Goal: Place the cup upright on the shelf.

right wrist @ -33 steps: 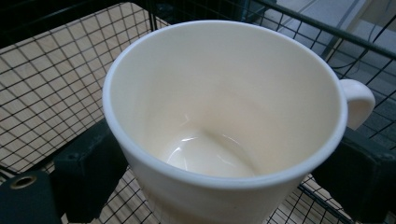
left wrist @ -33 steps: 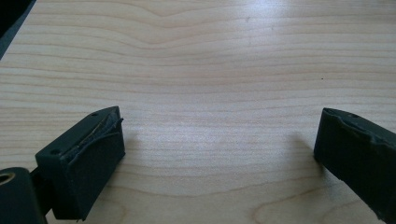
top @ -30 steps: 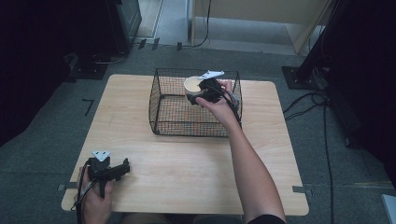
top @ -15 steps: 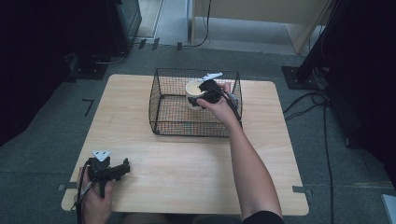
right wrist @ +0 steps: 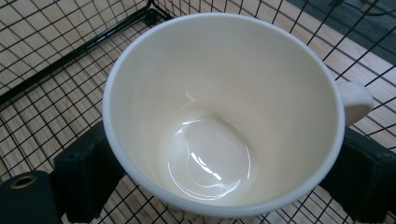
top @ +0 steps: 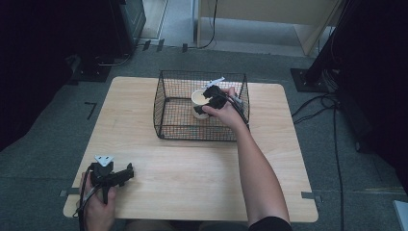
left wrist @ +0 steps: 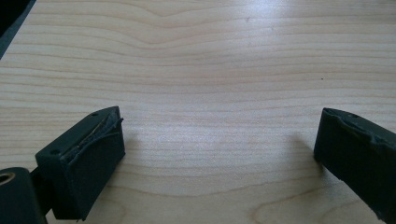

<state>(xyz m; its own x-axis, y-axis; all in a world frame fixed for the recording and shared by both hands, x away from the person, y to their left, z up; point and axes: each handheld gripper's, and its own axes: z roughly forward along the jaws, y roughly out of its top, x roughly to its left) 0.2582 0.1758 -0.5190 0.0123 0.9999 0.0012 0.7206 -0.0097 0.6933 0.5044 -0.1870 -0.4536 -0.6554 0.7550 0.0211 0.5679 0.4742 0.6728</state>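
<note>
Our right gripper [right wrist: 224,186], jaws clamped on the cream ceramic mug [right wrist: 224,112], has sunk lower into the black wire basket [top: 166,103]; mug probably just above the mesh floor, so release looks near. Left gripper [left wrist: 219,154] gapes empty over the wooden table [left wrist: 210,56].

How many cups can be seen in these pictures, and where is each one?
1. The cream cup is inside the black wire basket on the wooden table, held between the jaws of the right gripper. I see no other cup.
</note>
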